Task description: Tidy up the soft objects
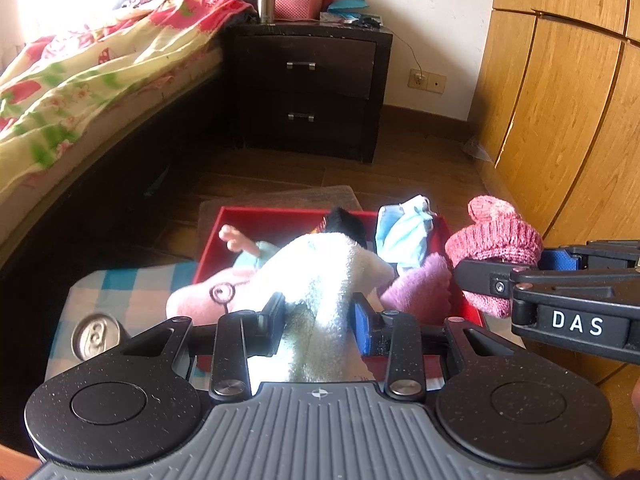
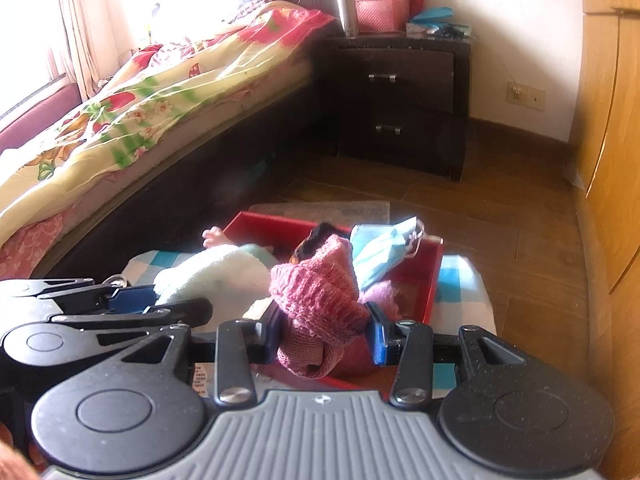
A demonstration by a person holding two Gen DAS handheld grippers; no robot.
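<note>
Over the red box (image 1: 288, 216) on the floor, both my grippers hang side by side, each angled downward.

Left gripper (image 1: 318, 320): jaws narrowed onto a white fluffy towel (image 1: 320, 276). Both pads press its sides; the cloth bunches between them and rises forward over the near part of the box. Grip confirmed.

Right gripper (image 2: 322, 334): jaws narrowed onto a pink knitted hat (image 2: 320, 292). The pads squeeze its lower folds, and the hat bulges up above the fingers. From the left wrist view the hat sits at the right, above the right wall of the box.

Box contents, as far as visible:
- pale blue cloth (image 1: 404, 236) at the far right corner, standing above the rim
- mauve fuzzy cloth (image 1: 420, 292) at the near right, just below the blue one
- pink plush toy (image 1: 208, 296) at the near left, lying over the box's left wall
- a doll (image 1: 240, 244) with one arm raised at the far left; dark hair behind the towel

The box rests on a blue-and-white checked cloth (image 1: 116, 284). A drinks can (image 1: 96, 340) lies on that cloth, left of the box. Bed (image 1: 80, 92) at the left, dark nightstand (image 1: 308, 88) far, wooden wardrobe (image 1: 560, 100) at the right.
</note>
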